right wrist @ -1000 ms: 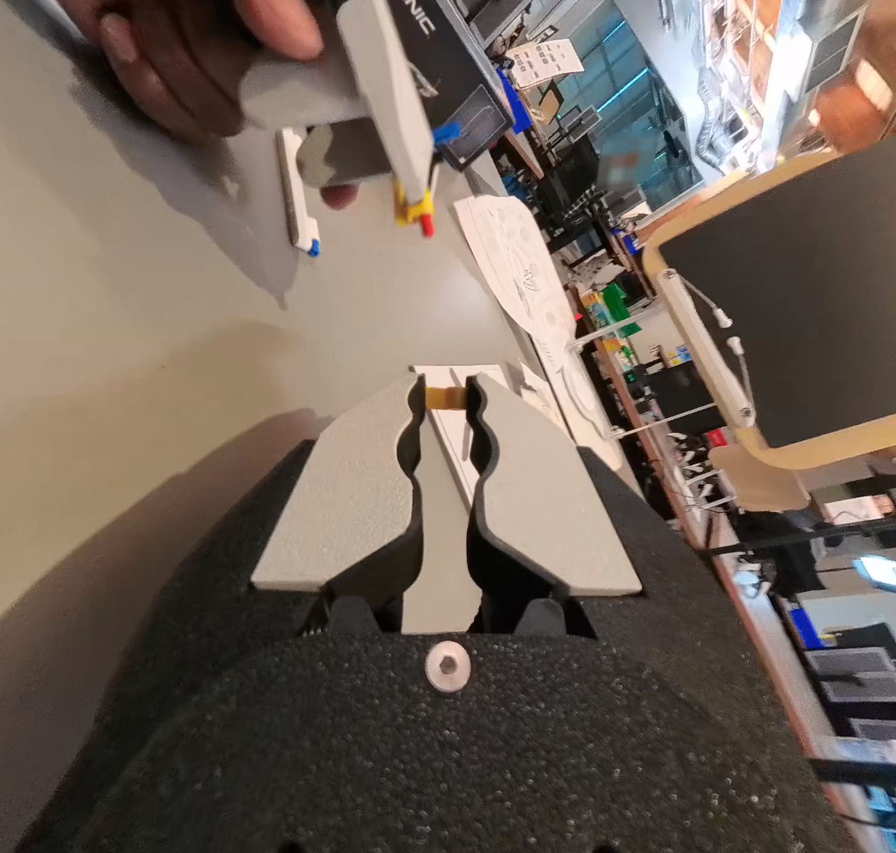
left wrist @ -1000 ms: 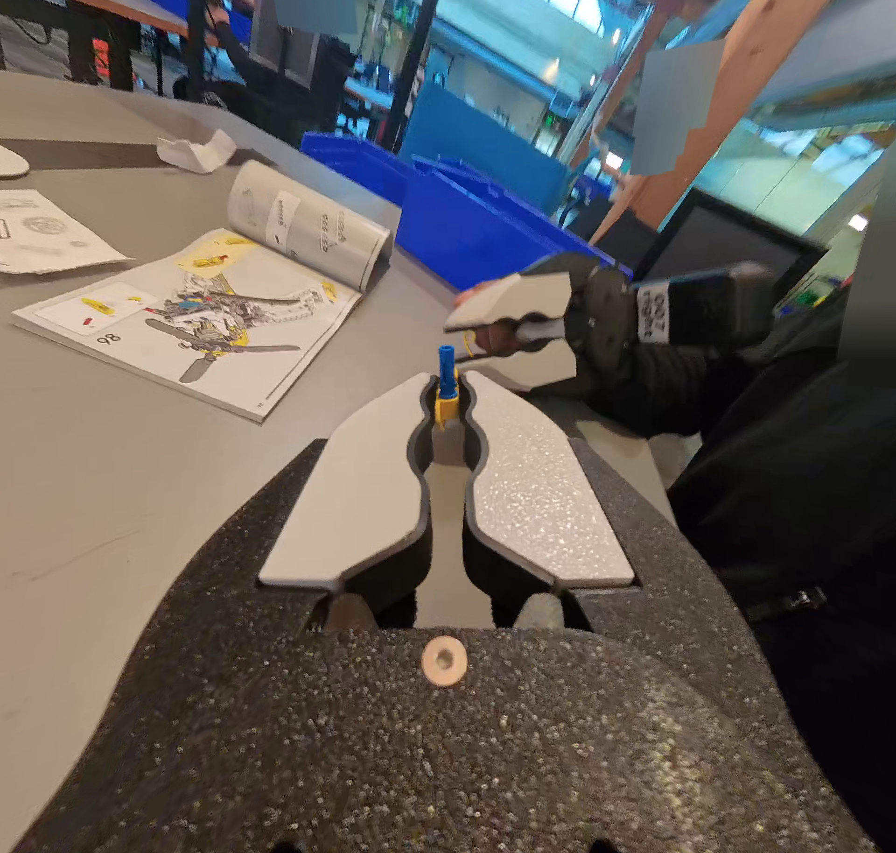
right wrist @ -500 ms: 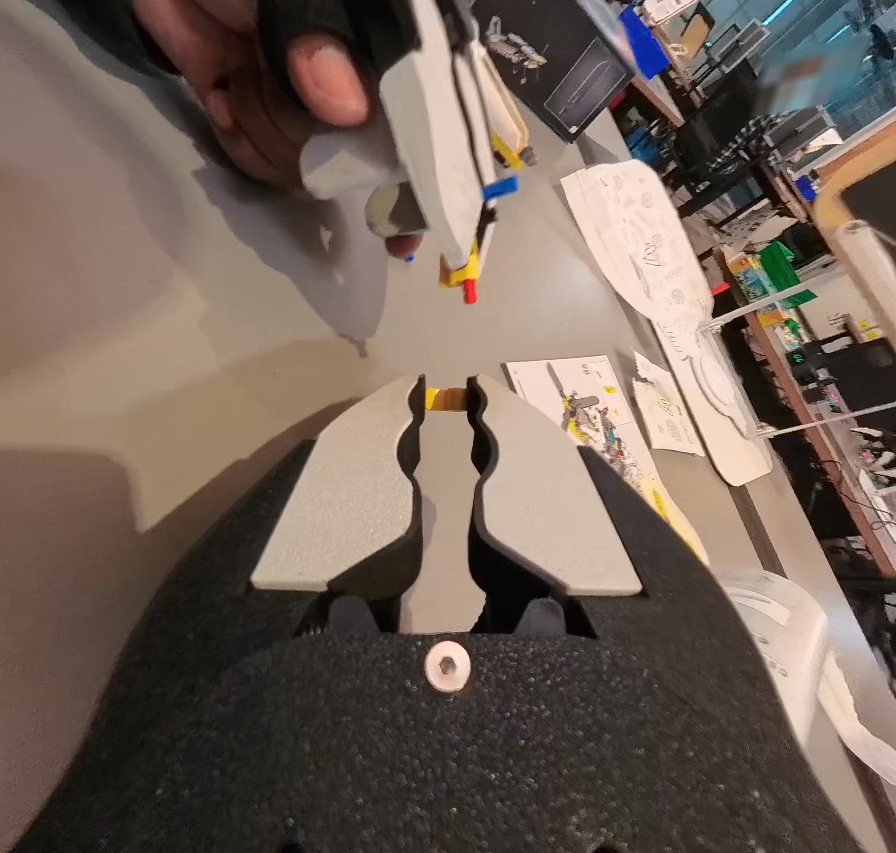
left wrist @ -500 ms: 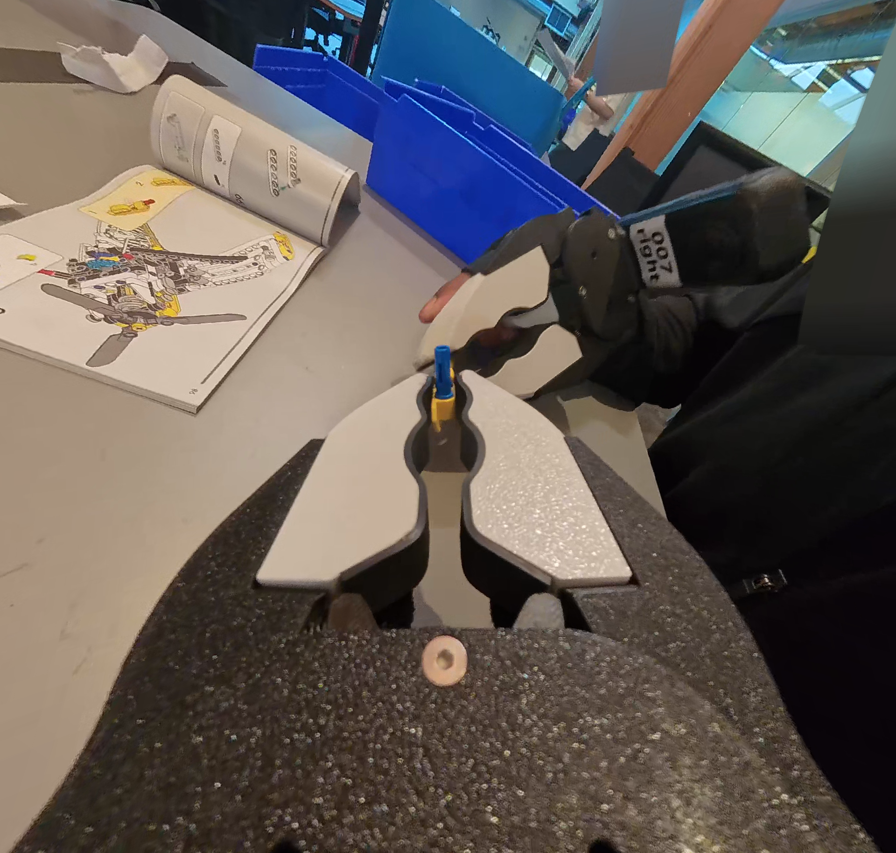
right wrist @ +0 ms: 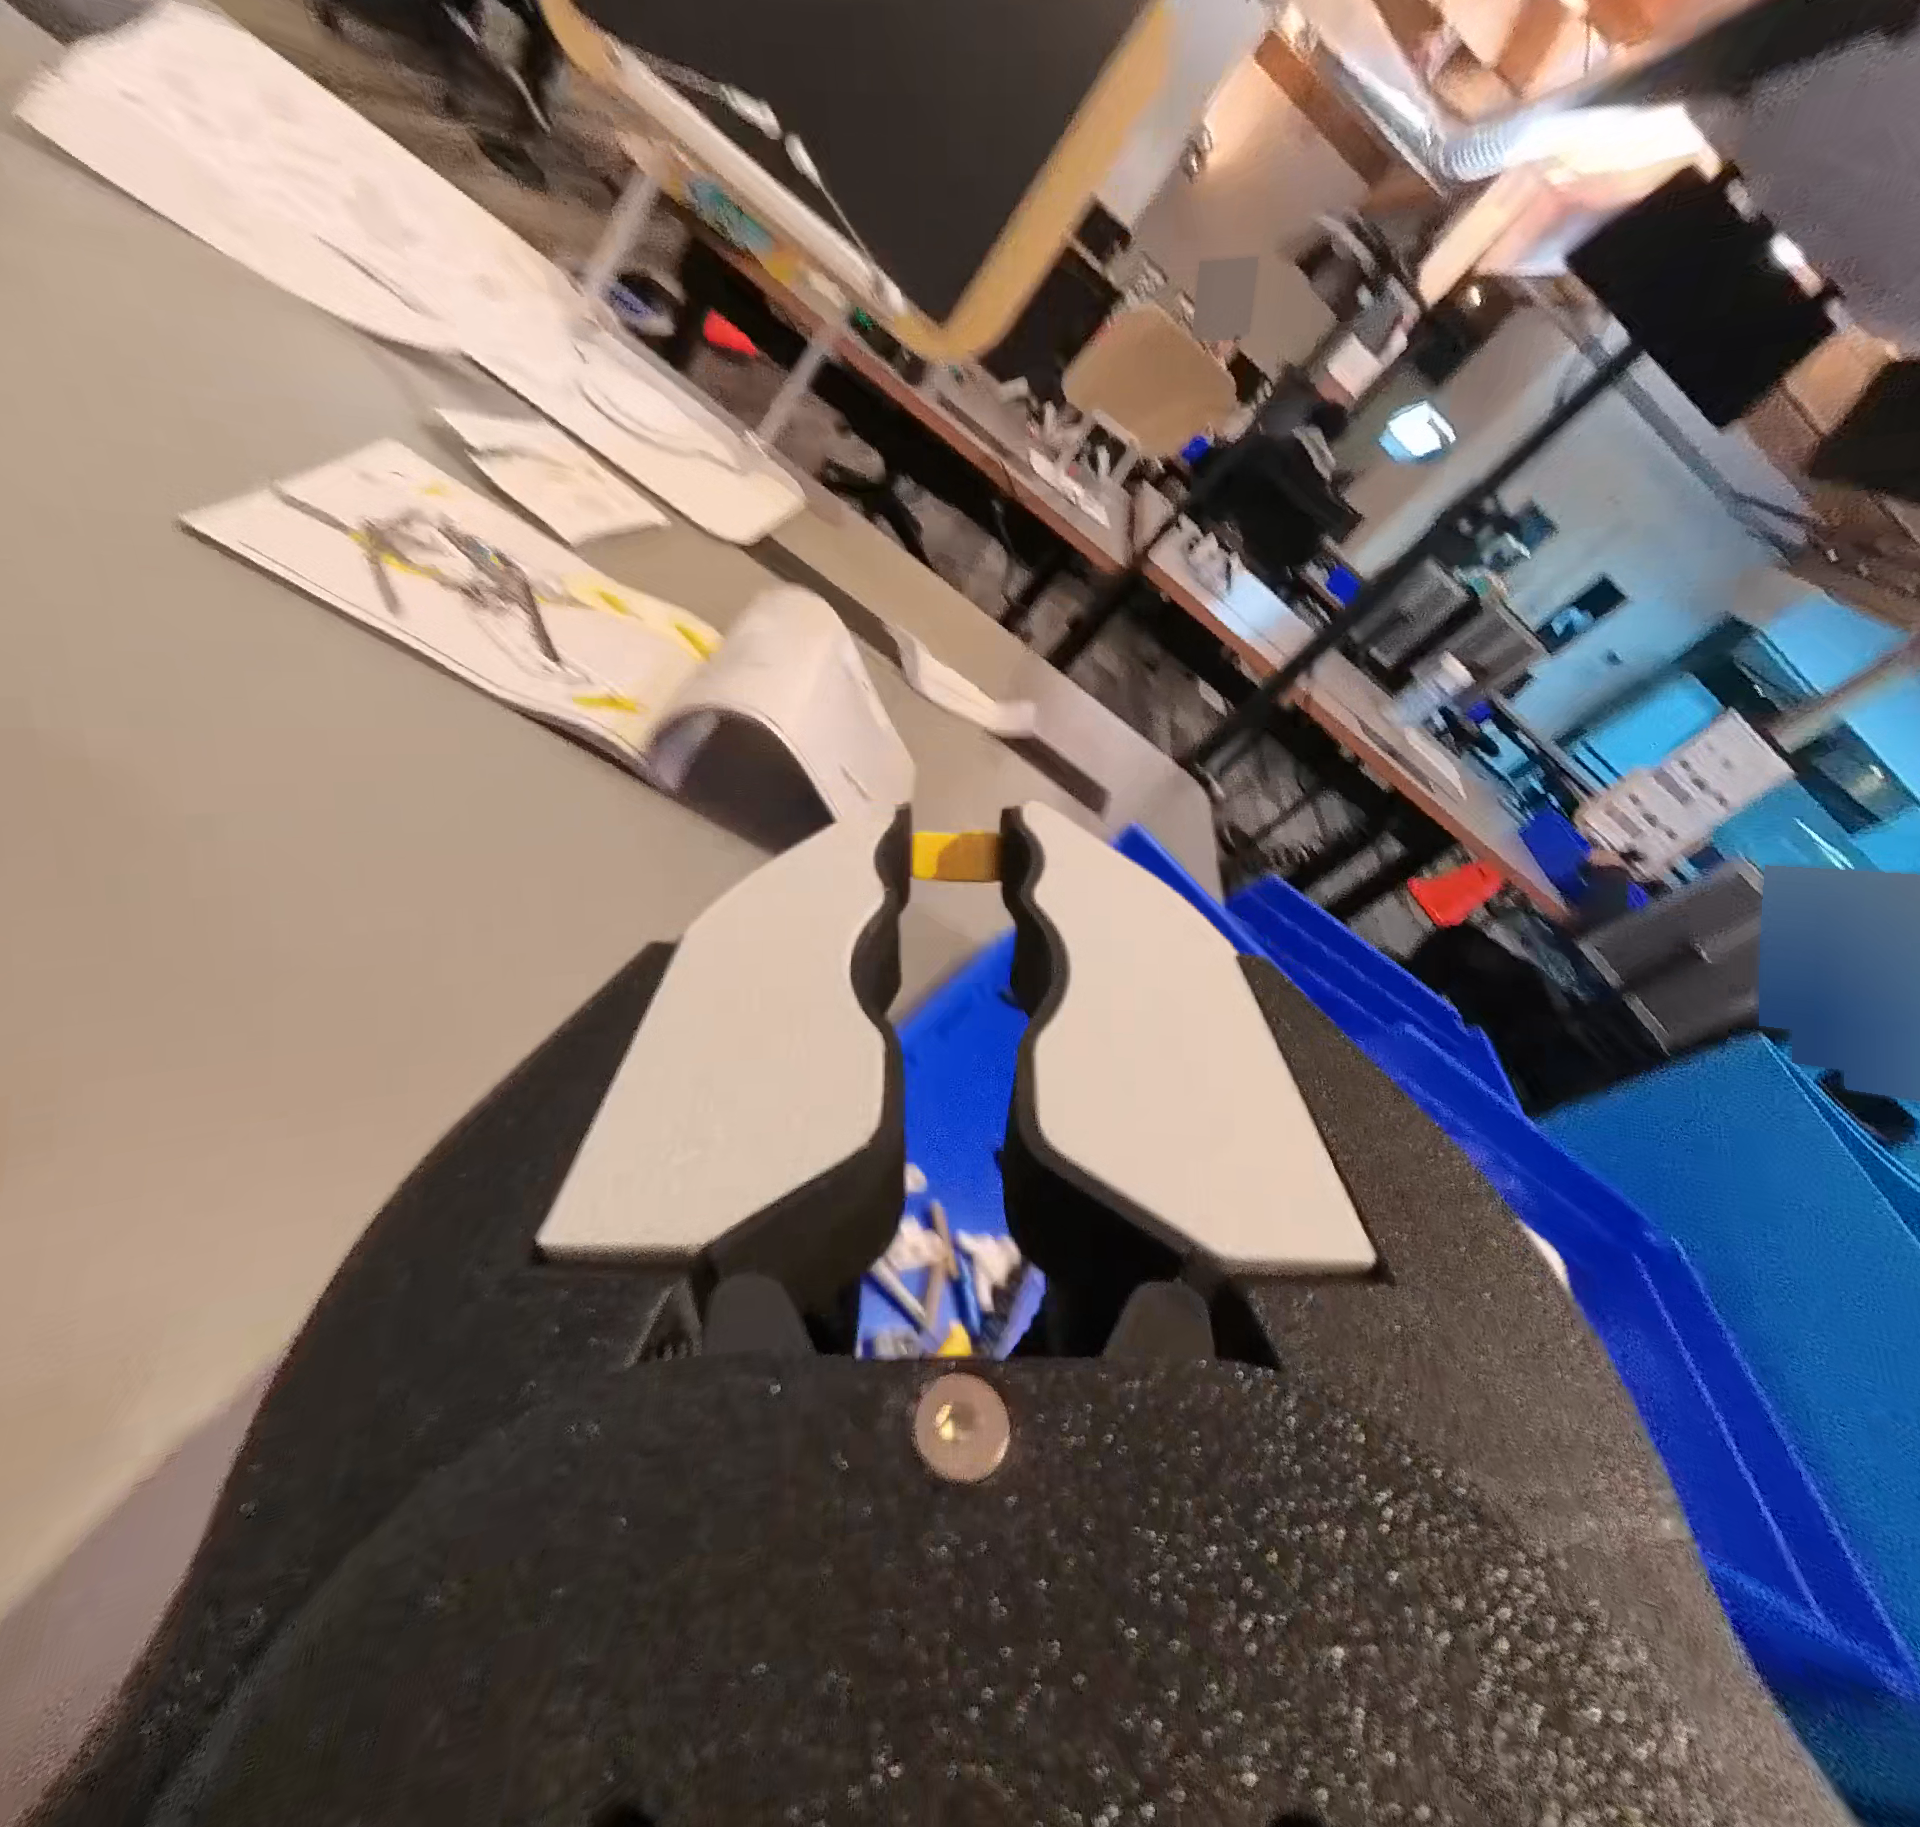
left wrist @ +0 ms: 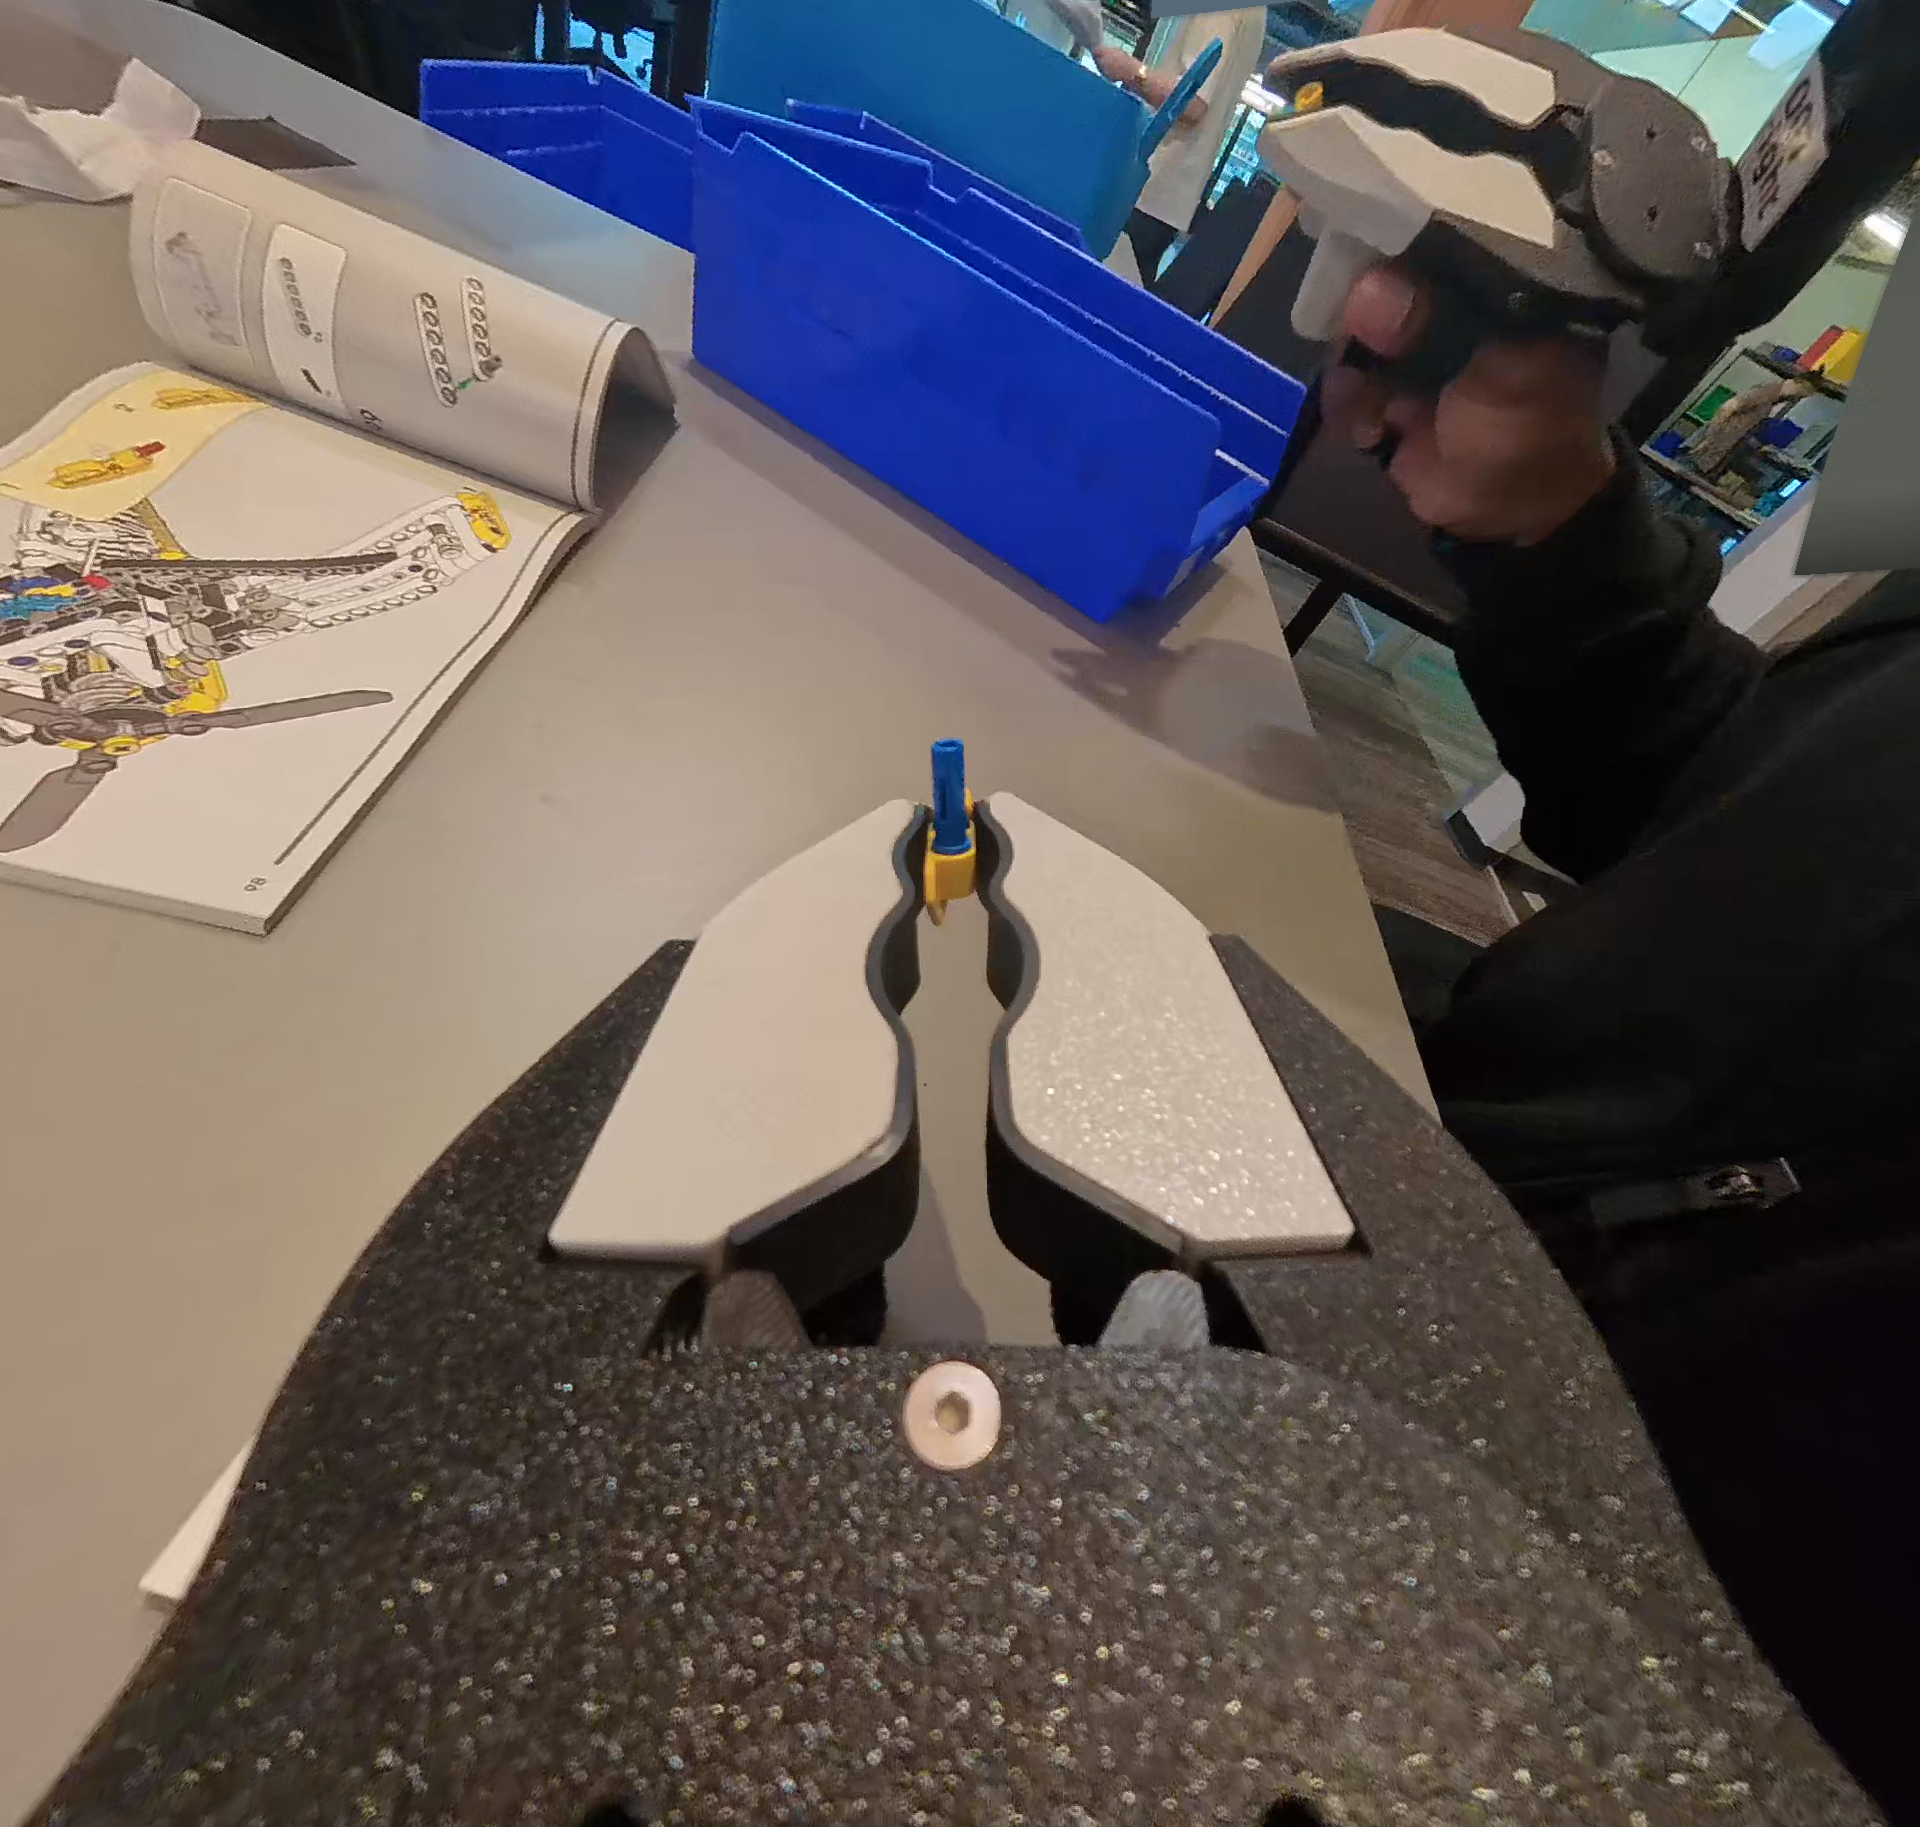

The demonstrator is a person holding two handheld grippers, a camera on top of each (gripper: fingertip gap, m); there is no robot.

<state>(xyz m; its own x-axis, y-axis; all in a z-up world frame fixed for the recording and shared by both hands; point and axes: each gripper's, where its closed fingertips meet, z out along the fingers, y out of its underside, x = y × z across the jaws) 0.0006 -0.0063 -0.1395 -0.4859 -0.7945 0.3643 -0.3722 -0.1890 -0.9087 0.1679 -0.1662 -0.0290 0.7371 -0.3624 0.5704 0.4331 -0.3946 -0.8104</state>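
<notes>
Left gripper (left wrist: pixel 948 832) is clamped at its fingertips on a small yellow connector (left wrist: pixel 948 868) with a blue pin (left wrist: pixel 945 780) sticking out forward, low over the grey table (left wrist: pixel 623 738). The bite is narrow and right at the tip, so a knock could twist it out.

Right gripper (right wrist: pixel 956 858) pinches a small yellow piece (right wrist: pixel 954 858) crosswise between its tips, raised above the blue bins (left wrist: pixel 935 343). That view is blurred; a slip there likely drops the piece in among loose parts.

Open instruction booklet (left wrist: pixel 260 551) lies well apart, to the left.
</notes>
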